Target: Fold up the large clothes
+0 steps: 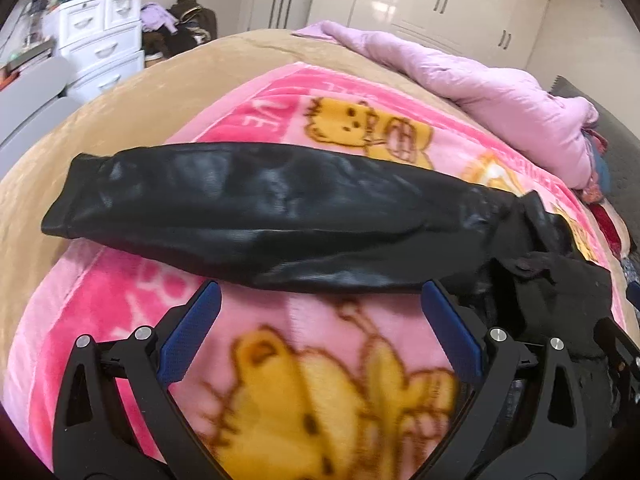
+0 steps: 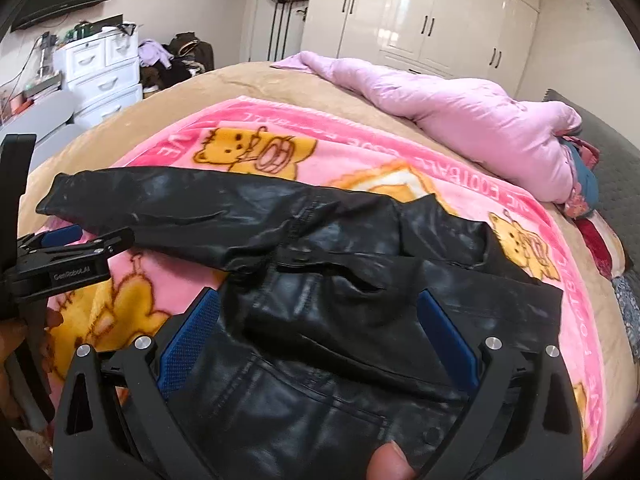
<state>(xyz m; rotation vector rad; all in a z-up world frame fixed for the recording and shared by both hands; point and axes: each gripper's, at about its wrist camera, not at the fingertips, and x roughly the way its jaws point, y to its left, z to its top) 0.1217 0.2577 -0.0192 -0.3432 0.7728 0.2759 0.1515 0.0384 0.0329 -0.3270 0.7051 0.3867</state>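
Bed point(image 1: 120, 92): jacket point(image 2: 320, 320) between parted jaws.

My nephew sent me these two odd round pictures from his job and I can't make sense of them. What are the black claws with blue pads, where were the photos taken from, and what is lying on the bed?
The claws are hand-held grippers, one in each of a person's hands; no robot arm is involved. Each carries a wide-angle camera looking forward along its two fingers, which gives the round, bulging view.

One picture comes from the left gripper, the other from the right gripper. The right view also shows the left gripper at its left edge.

A black leather jacket lies on a pink cartoon-bear blanket spread over a tan bed cover. One sleeve stretches out sideways. A lilac quilt is bunched up further back.

Both grippers are open and hold nothing: the left hovers just short of the sleeve, the right over the jacket's body.
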